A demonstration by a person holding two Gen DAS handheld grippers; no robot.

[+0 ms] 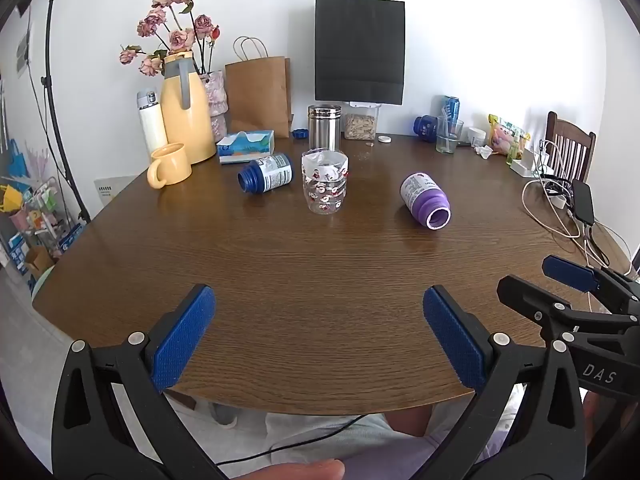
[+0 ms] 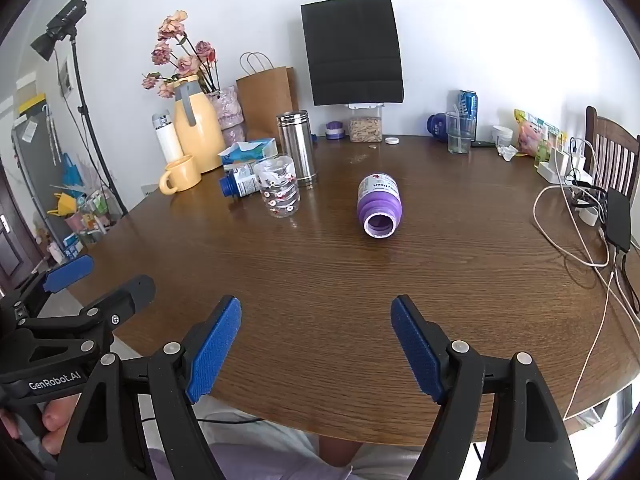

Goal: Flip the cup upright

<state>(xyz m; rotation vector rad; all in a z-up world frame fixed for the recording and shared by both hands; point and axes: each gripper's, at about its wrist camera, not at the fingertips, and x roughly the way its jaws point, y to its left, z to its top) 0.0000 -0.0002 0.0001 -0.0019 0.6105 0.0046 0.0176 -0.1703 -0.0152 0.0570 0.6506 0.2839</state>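
A clear glass cup with a red and white pattern (image 1: 325, 182) stands on the wooden table (image 1: 320, 280) near its middle, and shows in the right wrist view (image 2: 278, 190) too; which end is up I cannot tell for sure. My left gripper (image 1: 319, 336) is open and empty over the table's near edge, far from the cup. My right gripper (image 2: 316, 350) is open and empty, also at the near edge. Each gripper shows at the side of the other's view, the right one (image 1: 560, 280) and the left one (image 2: 80, 276).
A purple bottle (image 1: 427, 199) and a blue bottle (image 1: 266, 172) lie on their sides by the cup. A steel canister (image 1: 324, 127), yellow mug (image 1: 170, 165), yellow jug (image 1: 187, 108), tissue box (image 1: 246, 146) and bags stand behind. Cables and a power bank (image 1: 582, 202) lie at the right.
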